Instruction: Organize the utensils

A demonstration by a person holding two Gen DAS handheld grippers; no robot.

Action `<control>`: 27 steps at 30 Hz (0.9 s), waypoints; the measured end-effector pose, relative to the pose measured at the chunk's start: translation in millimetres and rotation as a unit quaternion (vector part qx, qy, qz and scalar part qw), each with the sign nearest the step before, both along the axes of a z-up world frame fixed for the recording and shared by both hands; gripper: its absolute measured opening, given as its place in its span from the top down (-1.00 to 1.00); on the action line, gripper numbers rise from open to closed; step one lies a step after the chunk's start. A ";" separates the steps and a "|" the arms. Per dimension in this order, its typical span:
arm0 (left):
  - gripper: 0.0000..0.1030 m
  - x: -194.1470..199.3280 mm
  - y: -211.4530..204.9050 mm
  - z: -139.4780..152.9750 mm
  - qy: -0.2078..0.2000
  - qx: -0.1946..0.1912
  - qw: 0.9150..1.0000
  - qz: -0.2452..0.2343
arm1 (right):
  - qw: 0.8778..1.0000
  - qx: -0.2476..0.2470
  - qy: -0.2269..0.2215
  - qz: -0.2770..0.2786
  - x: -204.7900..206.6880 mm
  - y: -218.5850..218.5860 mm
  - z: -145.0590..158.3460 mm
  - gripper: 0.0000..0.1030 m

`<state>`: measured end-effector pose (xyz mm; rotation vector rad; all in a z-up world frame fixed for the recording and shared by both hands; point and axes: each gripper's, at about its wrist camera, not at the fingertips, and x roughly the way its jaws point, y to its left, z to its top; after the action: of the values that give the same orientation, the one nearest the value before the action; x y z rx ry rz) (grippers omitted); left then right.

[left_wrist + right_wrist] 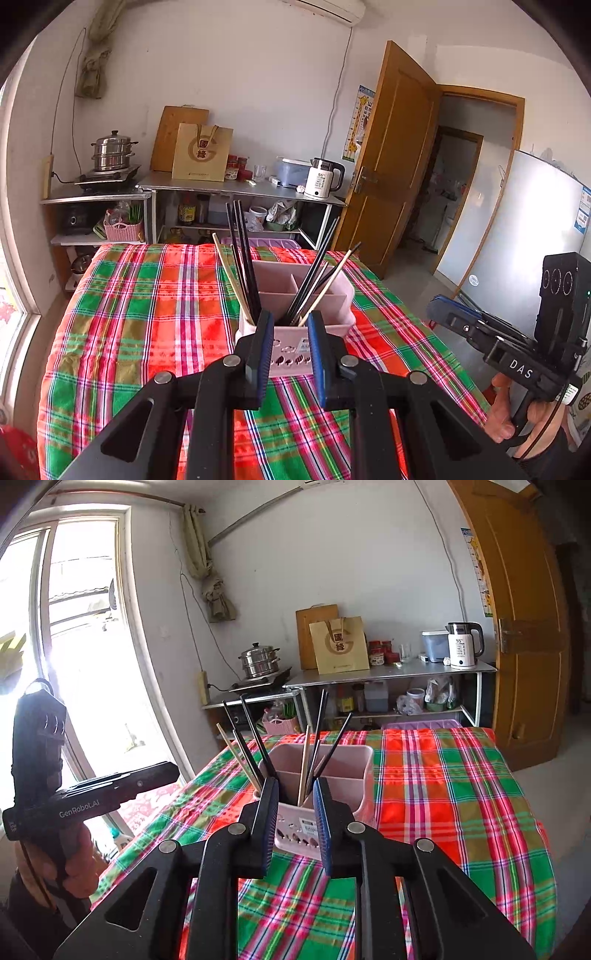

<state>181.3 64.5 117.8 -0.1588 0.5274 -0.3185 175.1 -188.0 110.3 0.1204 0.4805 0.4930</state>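
Pink utensil holder (295, 295) beyond parted fingers (264, 347)

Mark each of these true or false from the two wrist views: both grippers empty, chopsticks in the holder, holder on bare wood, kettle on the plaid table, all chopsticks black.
1. Both the left gripper and the right gripper hold nothing. True: the jaws stand slightly apart with nothing between the pads.
2. Chopsticks stand in the pink holder. True.
3. The holder sits on bare wood. False: it sits on the plaid tablecloth.
4. The white kettle stands on the plaid table. False: it is on the metal shelf by the wall.
5. All chopsticks are black. False: some are pale wood.
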 end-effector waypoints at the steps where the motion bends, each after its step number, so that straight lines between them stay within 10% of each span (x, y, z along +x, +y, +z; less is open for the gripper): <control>1: 0.64 -7.8 -0.3 -3.0 0.000 0.000 1.000 0.002 | 1.000 -0.002 -0.001 0.000 -6.4 -1.6 -1.0 0.60; 27: 0.26 -135.9 -30.0 -86.0 -0.004 0.040 0.998 0.049 | 0.999 -0.032 0.022 -0.037 -116.3 -5.5 -73.1 0.58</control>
<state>45.4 34.5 31.8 -0.1060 0.5216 -0.2025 58.8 -193.5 37.2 0.0874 0.5333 0.4028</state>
